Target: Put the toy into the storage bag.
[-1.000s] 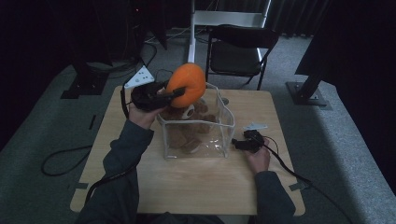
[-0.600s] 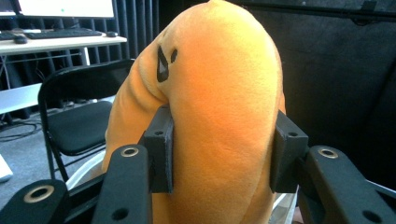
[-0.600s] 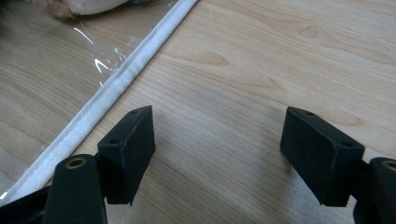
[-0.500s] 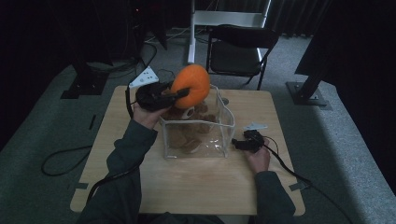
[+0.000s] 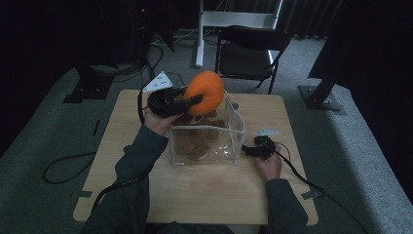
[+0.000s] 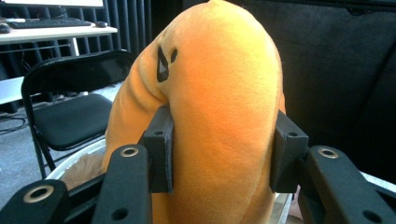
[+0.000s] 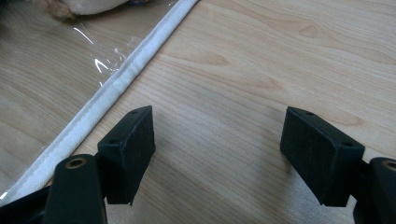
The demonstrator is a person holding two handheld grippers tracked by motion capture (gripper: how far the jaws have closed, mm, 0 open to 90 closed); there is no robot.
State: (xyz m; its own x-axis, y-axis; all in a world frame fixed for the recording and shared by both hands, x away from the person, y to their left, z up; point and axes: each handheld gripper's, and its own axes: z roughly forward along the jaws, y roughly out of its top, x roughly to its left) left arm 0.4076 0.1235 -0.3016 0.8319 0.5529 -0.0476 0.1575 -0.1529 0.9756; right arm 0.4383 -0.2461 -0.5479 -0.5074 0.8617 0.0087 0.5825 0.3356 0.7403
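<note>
Nearest the person, the right gripper rested low on the table, just beside the clear bag, its jaws standing apart with nothing between them; in the right gripper view only bare wood lay between the pads, and the bag's white hem ran past on one side, near but not touched. Because that gripper held nothing, the bag was left to stand on its own, and its soft walls could have folded or slid if anything pushed on the rim. Farther off, the left gripper was clamped on the orange plush, held in the air above the bag's far rim, over the brownish plush pieces already lying inside. In the left gripper view the pads pressed into the toy's middle from both sides, denting it, while the bulk of the plush bulged well above the jaws. That looked like the main risk: a soft, round, top-heavy toy pinched across a narrow waist could roll or squeeze out of the grip. It also appeared wide next to the bag's mouth, so a release off centre could have caught the rim, tipped the bag, or sent the plush bouncing onto the table toward the chair beyond.
</note>
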